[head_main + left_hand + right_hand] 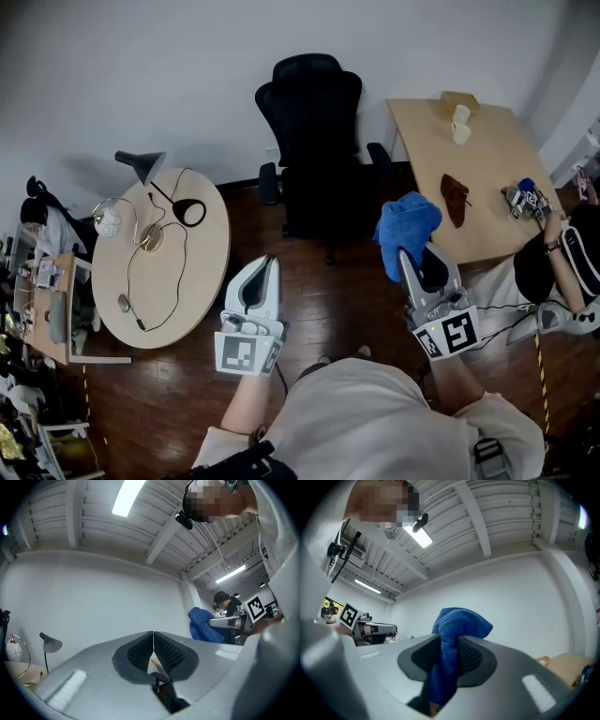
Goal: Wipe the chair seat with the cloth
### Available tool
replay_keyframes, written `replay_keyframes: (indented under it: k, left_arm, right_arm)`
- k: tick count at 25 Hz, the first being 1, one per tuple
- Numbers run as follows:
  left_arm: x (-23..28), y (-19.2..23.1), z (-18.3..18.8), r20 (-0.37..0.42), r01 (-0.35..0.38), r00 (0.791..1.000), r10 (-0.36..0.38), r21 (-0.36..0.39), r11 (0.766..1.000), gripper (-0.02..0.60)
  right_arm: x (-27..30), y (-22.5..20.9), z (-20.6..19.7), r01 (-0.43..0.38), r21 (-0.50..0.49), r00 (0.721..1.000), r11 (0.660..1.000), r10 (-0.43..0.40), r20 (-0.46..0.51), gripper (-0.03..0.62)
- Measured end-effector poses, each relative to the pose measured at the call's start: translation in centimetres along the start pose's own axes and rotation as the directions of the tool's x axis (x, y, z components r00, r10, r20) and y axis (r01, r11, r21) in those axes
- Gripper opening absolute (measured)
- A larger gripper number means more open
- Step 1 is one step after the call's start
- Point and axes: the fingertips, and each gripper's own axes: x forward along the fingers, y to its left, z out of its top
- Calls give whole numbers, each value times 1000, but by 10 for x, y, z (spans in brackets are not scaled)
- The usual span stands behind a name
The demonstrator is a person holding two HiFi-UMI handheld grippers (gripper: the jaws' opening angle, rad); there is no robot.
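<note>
A black office chair stands by the far wall, its seat facing me. My right gripper is held up in front of the chair's right side, shut on a blue cloth that bunches above its tips; the cloth stands up between the jaws in the right gripper view. My left gripper is raised left of the chair, its jaws shut together with nothing in them. In the left gripper view the blue cloth shows at the right.
A round wooden table with a lamp and cables stands at the left. A square wooden table at the right holds a brown rag and small items. A seated person is at the far right. Dark wood floor lies between.
</note>
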Motion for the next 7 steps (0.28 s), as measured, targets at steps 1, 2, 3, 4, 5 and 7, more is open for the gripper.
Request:
replay_keyframes:
  k: [1,2,3,4,5,7]
  left_arm:
    - [-1,-1,0,-1,5,1000,-5,-3,1000,29]
    - [-1,-3,0,-3,11,1000,-11,-6,1000,29]
    - [-3,-5,-1,-10,17,1000,-17,-7,1000,29]
    - [-5,-7,-3,-27,23,999,-23,-4,1000,29]
    - [-9,-9,-6,-48,28,998,-28,2,1000,29]
    - [-14,-12,-8,-70,33,997,-32,13,999,29]
  right_arm:
    - [-1,0,1,1,-1,1000,1000,-1,1,97]
    - [-2,0,2,3,-2,1000,1000,-3,1,97]
    - [-4,0,3,4,-1,1000,1000,-4,2,97]
    - [-6,0,3,4,-1,1000,1000,-4,2,97]
    - [-9,2,4,4,0,1000,1000,-4,3,97]
    - [-14,5,5,3,-2,1000,1000,-3,3,97]
